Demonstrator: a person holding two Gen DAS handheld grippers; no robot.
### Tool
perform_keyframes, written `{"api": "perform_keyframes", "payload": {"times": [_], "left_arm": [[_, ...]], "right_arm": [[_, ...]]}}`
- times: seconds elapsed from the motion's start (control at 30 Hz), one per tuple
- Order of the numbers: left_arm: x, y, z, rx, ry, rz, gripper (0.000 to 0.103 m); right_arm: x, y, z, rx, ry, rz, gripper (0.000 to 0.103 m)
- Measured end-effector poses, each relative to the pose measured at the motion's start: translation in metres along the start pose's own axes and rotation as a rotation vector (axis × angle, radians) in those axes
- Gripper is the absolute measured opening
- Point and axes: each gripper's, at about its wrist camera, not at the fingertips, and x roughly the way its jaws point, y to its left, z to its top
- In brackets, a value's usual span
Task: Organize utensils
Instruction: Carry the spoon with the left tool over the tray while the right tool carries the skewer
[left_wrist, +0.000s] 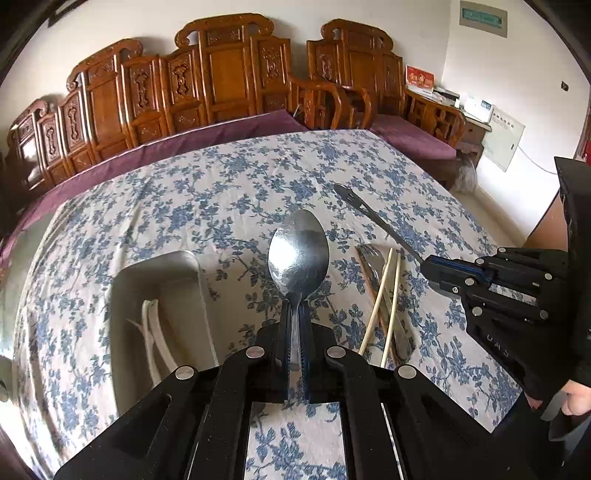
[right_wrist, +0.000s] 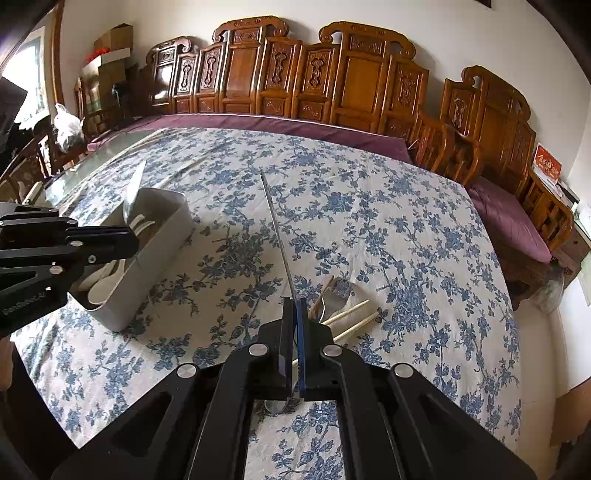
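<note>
Two hand-held grippers over a table covered by a blue-flowered cloth. The left gripper is clamped on the handle of a metal spoon, whose bowl projects forward above the cloth, face toward the camera. The right gripper is clamped on the handle of a slim metal fork, seen edge-on in its own view and, in the left view, as a long shaft ending in short tines. A grey bin on the left of the table already contains white spoons. A pair of chopsticks, another metal utensil and a brown stick remain loose on the cloth, between the grippers. Both held pieces are probably light, rigid and smooth; polished steel is likely to slip or pivot between flat pads, so a hold near the middle of the handle, as here, should limit swing. The chopsticks would likely roll and are best pinched across both together.
</note>
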Motion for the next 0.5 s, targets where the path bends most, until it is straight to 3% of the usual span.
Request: {"api": "perform_keyframes", "payload": {"times": [0.5], "left_arm": [[-0.057, 0.058, -0.024, -0.025, -0.019, 0.095, 0.003]], "right_arm": [[-0.022, 0.066, 0.022, -0.039, -0.049, 0.092, 0.003]]}}
